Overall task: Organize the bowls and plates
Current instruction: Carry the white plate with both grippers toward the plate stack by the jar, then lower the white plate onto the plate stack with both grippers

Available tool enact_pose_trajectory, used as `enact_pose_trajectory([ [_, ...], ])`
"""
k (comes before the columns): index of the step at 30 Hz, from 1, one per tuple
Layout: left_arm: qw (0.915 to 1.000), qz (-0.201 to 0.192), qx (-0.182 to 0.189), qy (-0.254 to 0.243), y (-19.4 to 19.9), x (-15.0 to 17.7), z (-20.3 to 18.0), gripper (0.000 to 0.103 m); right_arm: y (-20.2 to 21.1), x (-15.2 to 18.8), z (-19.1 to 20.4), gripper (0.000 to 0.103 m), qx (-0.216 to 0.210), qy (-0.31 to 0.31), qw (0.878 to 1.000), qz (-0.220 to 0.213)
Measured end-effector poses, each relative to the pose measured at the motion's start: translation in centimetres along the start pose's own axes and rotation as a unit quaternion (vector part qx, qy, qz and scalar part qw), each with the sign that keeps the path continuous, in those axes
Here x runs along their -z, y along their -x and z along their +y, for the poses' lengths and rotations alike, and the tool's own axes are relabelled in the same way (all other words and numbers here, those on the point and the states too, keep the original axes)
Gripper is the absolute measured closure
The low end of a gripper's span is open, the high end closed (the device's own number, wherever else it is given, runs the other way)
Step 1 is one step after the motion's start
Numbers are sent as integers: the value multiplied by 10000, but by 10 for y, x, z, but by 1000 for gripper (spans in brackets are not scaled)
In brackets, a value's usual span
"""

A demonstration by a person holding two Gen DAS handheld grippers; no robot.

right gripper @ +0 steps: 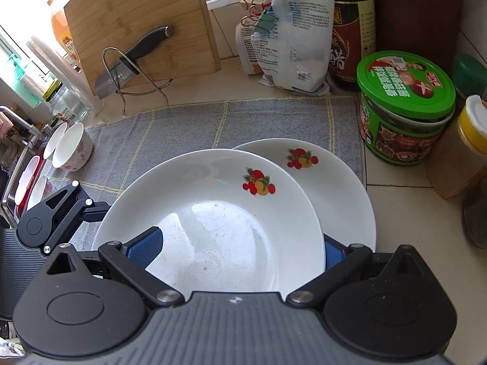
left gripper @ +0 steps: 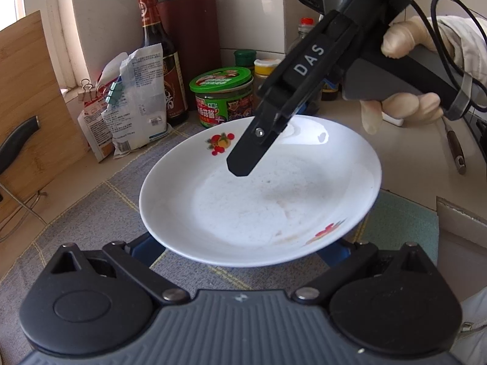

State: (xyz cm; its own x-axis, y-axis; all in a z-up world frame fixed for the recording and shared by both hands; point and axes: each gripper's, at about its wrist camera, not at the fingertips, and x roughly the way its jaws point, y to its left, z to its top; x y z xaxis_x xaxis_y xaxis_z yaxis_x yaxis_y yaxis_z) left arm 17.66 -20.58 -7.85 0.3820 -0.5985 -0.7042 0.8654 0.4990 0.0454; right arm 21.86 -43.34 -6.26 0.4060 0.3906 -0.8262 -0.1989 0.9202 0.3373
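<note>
A white plate [left gripper: 261, 200] with fruit prints lies on the grey mat [left gripper: 91, 213] right before my left gripper [left gripper: 240, 245]. That gripper is open, and the plate's near rim covers its blue fingertips. My right gripper [left gripper: 258, 143], held by a gloved hand [left gripper: 398, 106], reaches in from the upper right with one finger over the far rim. In the right wrist view this plate [right gripper: 213, 213] overlaps a second matching plate [right gripper: 344, 188]. My right gripper [right gripper: 240, 246] is open, with its left pad [right gripper: 146, 248] over the plate and its right pad [right gripper: 331, 257] below the rim. The left gripper [right gripper: 57, 213] is at the plate's left edge.
Small floral bowls [right gripper: 71, 149] stand at the mat's left end beside a sink rack [right gripper: 18, 188]. A cutting board [right gripper: 143, 27] with a knife [right gripper: 134, 57] leans behind. Clipped bags [right gripper: 292, 36], a dark bottle [right gripper: 350, 36], a green-lidded jar [right gripper: 404, 106] and a yellow-capped jar [right gripper: 462, 152] crowd the back right.
</note>
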Motion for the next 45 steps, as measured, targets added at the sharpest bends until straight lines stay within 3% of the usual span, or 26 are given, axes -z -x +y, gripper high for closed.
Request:
enact_pose_trajectory([
  [19, 9994, 326, 12, 79, -16, -4, -3, 1, -11, 6, -14, 0, 66, -27, 9999, 86],
  [45, 9987, 488, 147, -19, -38, -7, 2, 1, -16, 6, -23, 0, 225, -68, 9995, 206],
])
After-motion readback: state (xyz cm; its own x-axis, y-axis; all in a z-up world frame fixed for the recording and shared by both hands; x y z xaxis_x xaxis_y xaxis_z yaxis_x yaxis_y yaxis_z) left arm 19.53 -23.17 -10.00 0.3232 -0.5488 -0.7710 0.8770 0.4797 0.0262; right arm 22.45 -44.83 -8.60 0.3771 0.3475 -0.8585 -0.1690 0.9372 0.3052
